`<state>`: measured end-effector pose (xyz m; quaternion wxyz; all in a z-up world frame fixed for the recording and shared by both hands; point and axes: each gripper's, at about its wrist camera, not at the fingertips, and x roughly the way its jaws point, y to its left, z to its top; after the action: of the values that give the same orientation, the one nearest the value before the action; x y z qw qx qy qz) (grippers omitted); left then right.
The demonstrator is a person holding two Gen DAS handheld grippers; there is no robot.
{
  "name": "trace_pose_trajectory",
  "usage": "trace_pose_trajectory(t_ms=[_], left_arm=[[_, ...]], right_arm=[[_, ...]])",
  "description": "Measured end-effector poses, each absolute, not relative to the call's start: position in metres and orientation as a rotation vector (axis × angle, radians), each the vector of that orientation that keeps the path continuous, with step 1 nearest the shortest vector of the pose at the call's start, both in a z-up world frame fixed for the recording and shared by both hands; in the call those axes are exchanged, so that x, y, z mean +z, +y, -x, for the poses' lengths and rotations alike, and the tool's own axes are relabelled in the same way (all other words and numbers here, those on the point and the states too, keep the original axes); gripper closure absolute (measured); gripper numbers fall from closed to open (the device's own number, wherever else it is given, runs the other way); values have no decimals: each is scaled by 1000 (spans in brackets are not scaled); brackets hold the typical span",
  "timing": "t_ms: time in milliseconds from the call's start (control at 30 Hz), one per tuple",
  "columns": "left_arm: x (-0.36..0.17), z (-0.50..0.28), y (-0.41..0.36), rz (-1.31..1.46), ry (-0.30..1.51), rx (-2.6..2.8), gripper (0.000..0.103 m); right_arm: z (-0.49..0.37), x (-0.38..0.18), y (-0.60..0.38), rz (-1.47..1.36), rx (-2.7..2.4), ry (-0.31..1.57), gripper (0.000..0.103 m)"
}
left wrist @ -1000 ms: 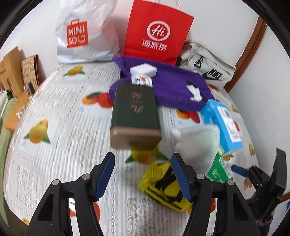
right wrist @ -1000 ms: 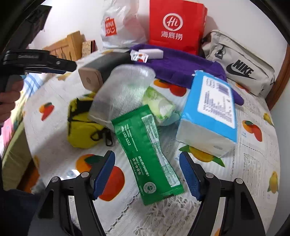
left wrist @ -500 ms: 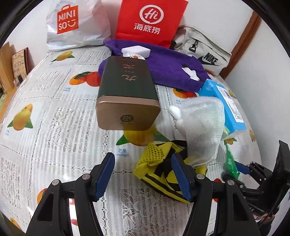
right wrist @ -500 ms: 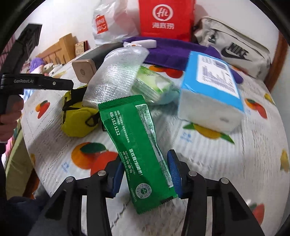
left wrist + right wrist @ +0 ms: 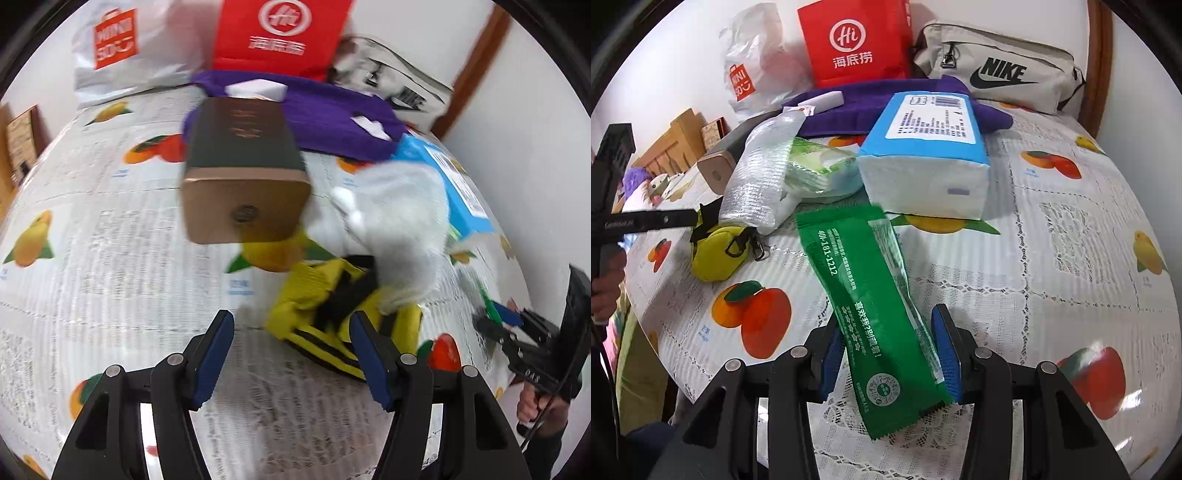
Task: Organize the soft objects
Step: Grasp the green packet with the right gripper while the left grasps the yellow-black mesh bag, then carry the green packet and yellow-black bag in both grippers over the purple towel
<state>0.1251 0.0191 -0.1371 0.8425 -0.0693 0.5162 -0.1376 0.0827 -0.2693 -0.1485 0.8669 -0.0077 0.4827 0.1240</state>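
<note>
Tabletop (image 5: pixel 1071 258) under a white lace cover printed with fruit, seen from both wrist cameras. Right tongs (image 5: pixel 890 354) clenched on the near end of a green sachet (image 5: pixel 871 295), blue pads pressing on its two long edges; the sachet's far end reaches toward a blue-topped tissue pack (image 5: pixel 931 147) near the middle of the tabletop. Left tongs (image 5: pixel 291 354) released, nothing between their pads, hanging over bare cover with the right-hand pad just beside a yellow pouch with black straps (image 5: pixel 332 302). The same pouch lies near the tabletop's left edge in the right wrist view, and the left view is blurred. Bubble-wrap bag (image 5: pixel 757 177) resting on the pouch and leaning against a green-and-white wipes pack (image 5: pixel 820 170), which touches the tissue pack. Dark green box with a tan end cap (image 5: pixel 243 173) lies behind the pouch, its far end on a purple cloth (image 5: pixel 332 118). Along the far edge, against the wall: white Miniso bag (image 5: pixel 753 66), red paper bag (image 5: pixel 853 40), grey Nike bag (image 5: pixel 997 74). A white bar (image 5: pixel 823 99) lies on the cloth. A person's hand (image 5: pixel 535 406) grips the right tool's handle at the lower right of the left view.
</note>
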Motion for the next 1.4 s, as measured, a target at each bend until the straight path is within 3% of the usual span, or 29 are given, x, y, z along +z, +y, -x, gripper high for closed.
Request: trace_pose_trajectory(t_ms=[200,300,333,500,633,967,1033,1100,1133,1400], left_arm=[[-145,-123,12,76,1092,-306,42],[-146,-122,19,118,1094,-339,59],[-146,-122,19,113,1090,-342,60],[-141,-115,29,112,1078,-337,60],[-138,-115,41,124,1068,-308,54],[-142,-129,33,66,1048,-341,56],[-146,-130,23,29,1052,-359,67],[-146,-130,20,22,1044,-361,68],[-145,-130,20,19,1035,-363,74],[-130,-123,37,93,993,-340,84]], right_arm=[[-81,-150,-268,22,250,1011,62],[-81,-151,-269,10,244,1010,63],[-82,-152,-269,6,243,1010,63],[-82,-152,-265,30,241,1009,63],[-81,-153,-265,32,241,1006,62],[-81,-152,-264,38,236,1009,62],[-82,-153,-263,43,230,1006,62],[-82,-153,-263,43,228,1004,64],[-82,-153,-263,49,225,1002,69],[-79,-145,-266,33,229,999,74]])
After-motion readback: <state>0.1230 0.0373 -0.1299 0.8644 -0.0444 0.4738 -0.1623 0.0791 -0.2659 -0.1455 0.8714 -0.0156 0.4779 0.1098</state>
